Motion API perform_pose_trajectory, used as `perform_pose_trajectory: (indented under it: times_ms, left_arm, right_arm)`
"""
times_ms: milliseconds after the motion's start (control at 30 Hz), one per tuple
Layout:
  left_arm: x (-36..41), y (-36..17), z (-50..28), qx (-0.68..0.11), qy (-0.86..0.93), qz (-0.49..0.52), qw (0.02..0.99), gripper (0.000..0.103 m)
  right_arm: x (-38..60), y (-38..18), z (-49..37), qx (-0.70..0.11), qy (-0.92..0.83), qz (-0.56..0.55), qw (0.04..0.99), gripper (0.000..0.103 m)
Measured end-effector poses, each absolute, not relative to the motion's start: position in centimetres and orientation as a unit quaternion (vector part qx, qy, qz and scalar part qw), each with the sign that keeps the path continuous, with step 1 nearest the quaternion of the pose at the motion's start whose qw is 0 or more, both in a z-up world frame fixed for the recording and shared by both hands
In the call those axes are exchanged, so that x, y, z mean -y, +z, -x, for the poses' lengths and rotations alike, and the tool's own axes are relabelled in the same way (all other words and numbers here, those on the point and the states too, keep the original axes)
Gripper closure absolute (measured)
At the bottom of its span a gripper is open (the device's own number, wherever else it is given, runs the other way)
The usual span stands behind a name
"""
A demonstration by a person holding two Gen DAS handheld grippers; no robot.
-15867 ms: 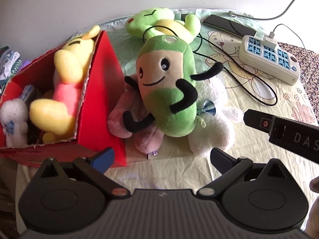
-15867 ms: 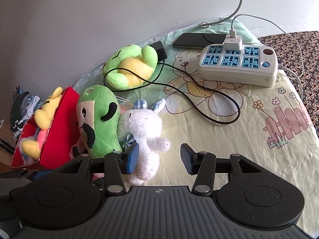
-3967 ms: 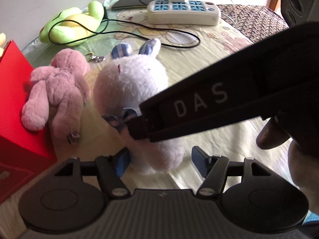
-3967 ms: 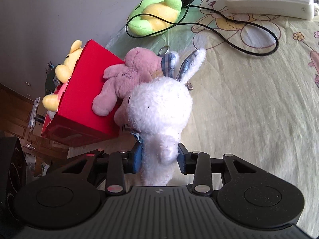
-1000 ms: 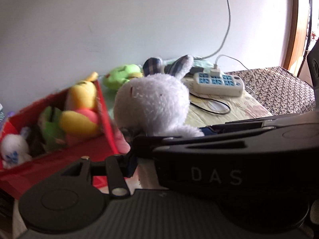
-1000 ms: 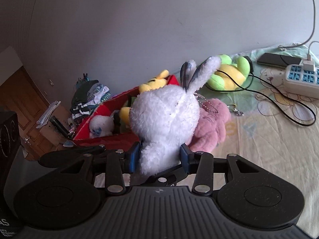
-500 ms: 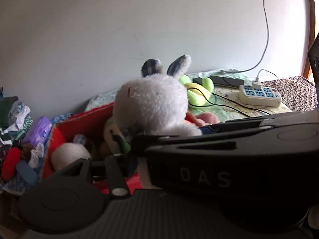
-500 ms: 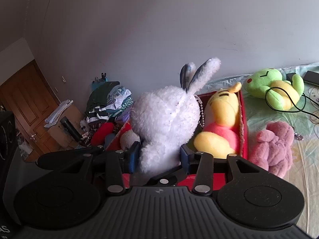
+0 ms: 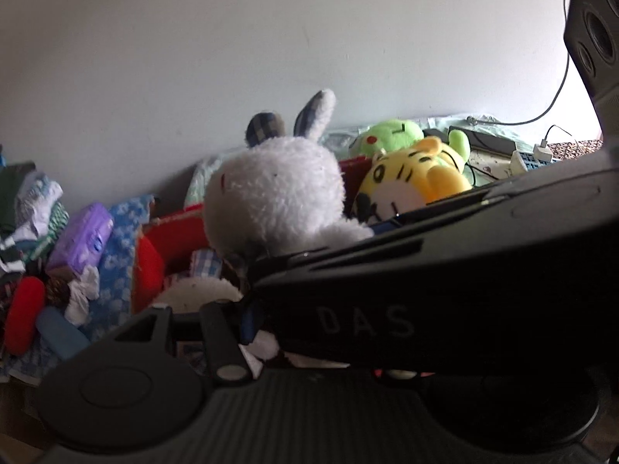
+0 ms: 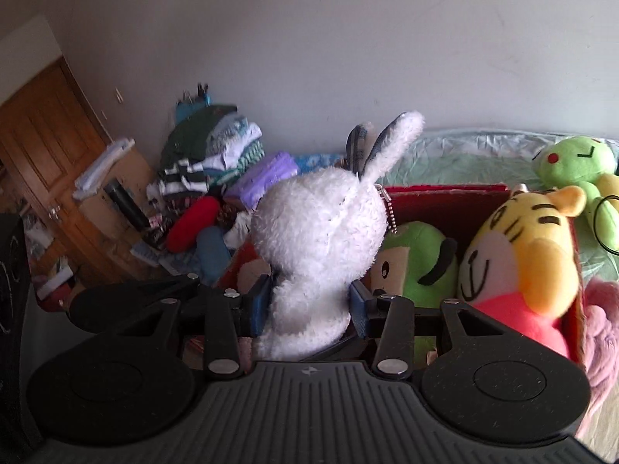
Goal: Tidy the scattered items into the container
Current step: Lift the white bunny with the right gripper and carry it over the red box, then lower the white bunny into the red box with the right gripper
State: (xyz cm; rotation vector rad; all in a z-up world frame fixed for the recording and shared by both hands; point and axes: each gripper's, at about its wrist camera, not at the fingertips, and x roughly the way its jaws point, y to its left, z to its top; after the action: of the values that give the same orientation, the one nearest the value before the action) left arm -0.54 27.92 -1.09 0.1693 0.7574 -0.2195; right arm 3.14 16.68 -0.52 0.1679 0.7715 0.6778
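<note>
A white bunny plush [image 10: 321, 228] with checked ears hangs over the left end of the red box [image 10: 445, 193]. My right gripper [image 10: 309, 301] is shut on its body, a blue pad on each side. My left gripper [image 9: 263, 332] is shut on the bunny's lower part; only its left finger shows, since the right gripper's body crosses in front. In the box sit a yellow tiger plush [image 10: 518, 247], a green plush [image 10: 414, 259] and a small white plush [image 9: 193, 294]. A green frog plush [image 10: 572, 162] and a pink plush [image 10: 603, 328] lie on the sheet outside.
Left of the box are folded clothes [image 10: 209, 147], a purple pack [image 10: 263, 178], a red cushion [image 10: 193, 220] and a blue roll [image 9: 58, 332]. A wooden door [image 10: 42, 147] stands at far left. A power strip [image 9: 530, 158] with cables lies at the back right.
Both grippers have carried the bunny to the left, from beside the box to above its left end. The clothes pile has come into view and the power strip has slid right.
</note>
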Motion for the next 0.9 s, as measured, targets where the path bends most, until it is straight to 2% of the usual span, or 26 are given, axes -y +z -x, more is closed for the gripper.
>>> perform_pose_trajectory:
  times_ms: [367,733,900]
  left_arm:
    - [-28.7,-3.8,-1.9,-0.404,-0.119,-0.08,0.904,0.055]
    - [-30.6,-6.0,-3.9,-0.448,-0.114,-0.028,0.886,0.053]
    - [-30.4,-6.4,-3.8,-0.454,-0.108,-0.018,0.884,0.051]
  right_arm:
    - [-18.1,-3.2,-6.7,-0.419,0.318,-0.045,0.85,0.058]
    - [-21.0,-4.7,-9.1,-0.456,0.343,0.041,0.82,0.059]
    - [-21.2,-5.5,-9.5,-0.47,0.345,0.042,0.811,0.06]
